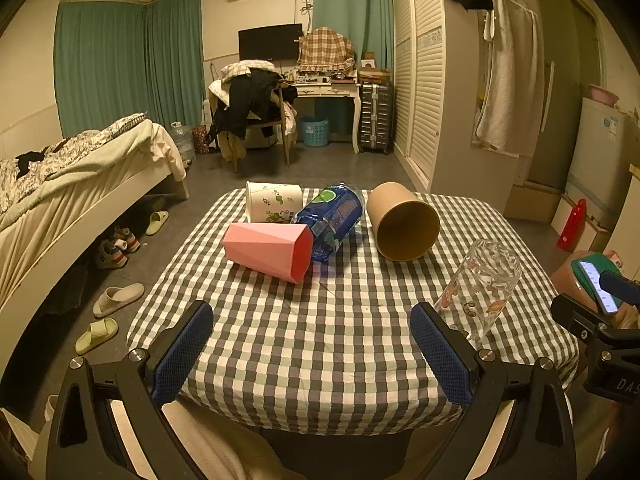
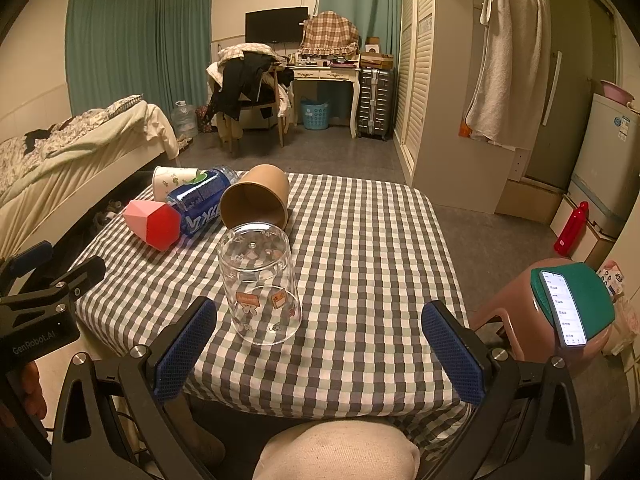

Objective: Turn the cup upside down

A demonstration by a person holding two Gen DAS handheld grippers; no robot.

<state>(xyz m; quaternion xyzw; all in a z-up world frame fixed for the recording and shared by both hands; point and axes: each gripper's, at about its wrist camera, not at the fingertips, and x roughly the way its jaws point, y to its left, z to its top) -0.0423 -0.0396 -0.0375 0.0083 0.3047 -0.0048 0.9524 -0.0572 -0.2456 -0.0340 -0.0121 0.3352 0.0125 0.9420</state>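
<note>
A clear glass cup with cartoon prints stands upside down on the checked tablecloth, mouth down, near the front edge. It also shows in the left wrist view at the right. My right gripper is open and empty, just behind the glass, which is a little left of centre. My left gripper is open and empty over the front middle of the table. A pink faceted cup, a brown paper cup and a white leaf-print cup lie on their sides farther back.
A blue plastic bottle lies between the fallen cups. A pink stool with a phone on a green pad stands right of the table. A bed is at the left, slippers on the floor.
</note>
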